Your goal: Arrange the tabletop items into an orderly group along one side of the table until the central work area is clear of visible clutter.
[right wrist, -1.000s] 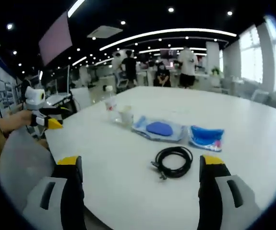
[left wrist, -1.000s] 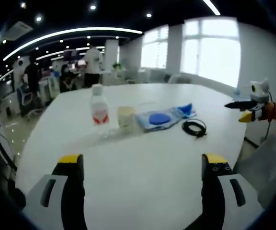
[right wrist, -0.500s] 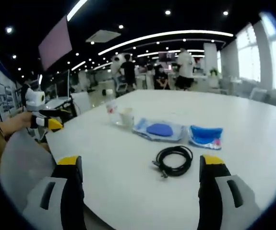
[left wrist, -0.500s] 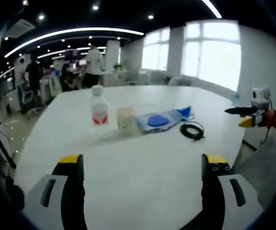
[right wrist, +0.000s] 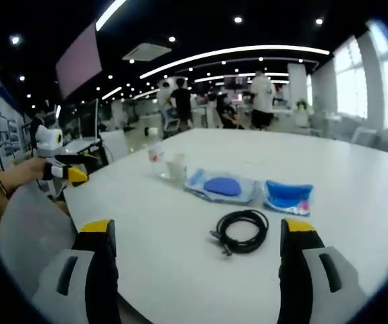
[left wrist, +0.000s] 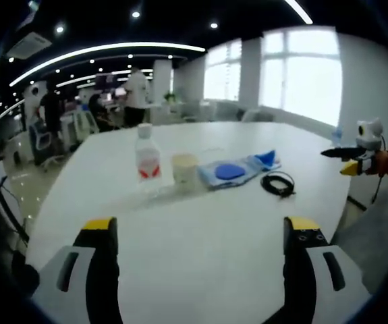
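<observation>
Black cable (right wrist: pixel 241 231) lies just ahead of right hand-held gripper (right wrist: pixel 197 233) — jaws apart.

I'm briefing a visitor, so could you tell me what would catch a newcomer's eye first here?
A row of items crosses the white table: a water bottle, a cup, a clear pouch with a blue disc and a blue packet. Nearer the right gripper lies a coiled black cable.

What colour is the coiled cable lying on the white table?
Black. The coiled cable shows best in the right gripper view.
</observation>
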`<control>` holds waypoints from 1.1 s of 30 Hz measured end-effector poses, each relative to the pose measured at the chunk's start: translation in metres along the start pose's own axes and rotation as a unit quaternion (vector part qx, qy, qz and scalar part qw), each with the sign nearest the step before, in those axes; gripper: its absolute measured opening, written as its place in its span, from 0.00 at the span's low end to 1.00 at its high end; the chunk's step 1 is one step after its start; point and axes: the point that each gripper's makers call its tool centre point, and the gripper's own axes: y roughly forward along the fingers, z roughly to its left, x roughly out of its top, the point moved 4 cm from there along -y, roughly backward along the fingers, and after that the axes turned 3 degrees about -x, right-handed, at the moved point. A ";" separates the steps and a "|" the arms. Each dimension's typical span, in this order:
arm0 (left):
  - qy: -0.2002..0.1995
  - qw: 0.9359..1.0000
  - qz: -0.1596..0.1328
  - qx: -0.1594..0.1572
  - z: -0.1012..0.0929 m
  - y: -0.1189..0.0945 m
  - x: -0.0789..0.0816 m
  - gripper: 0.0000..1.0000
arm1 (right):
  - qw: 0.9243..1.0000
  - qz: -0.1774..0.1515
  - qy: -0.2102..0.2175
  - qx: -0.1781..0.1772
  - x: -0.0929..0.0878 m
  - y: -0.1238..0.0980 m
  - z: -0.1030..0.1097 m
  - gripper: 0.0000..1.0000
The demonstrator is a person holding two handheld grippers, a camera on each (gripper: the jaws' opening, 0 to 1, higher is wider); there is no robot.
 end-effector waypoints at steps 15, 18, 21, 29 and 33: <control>0.011 1.000 0.005 0.006 0.000 -0.002 -0.002 0.99 | 1.000 0.006 0.004 0.000 -0.004 -0.004 0.013 1.00; 0.008 1.000 0.001 0.007 0.002 -0.003 -0.001 0.99 | 1.000 0.007 0.003 0.001 -0.006 -0.004 0.014 1.00; 0.010 1.000 0.001 0.010 0.003 -0.003 0.000 0.99 | 1.000 0.009 0.005 0.001 -0.007 -0.005 0.015 1.00; 0.009 1.000 0.006 0.014 0.004 -0.003 -0.002 0.99 | 1.000 0.024 -0.001 -0.004 -0.013 -0.004 0.011 1.00; 0.012 1.000 0.007 0.013 0.003 -0.003 -0.002 0.99 | 1.000 0.021 0.003 -0.002 -0.012 -0.005 0.011 1.00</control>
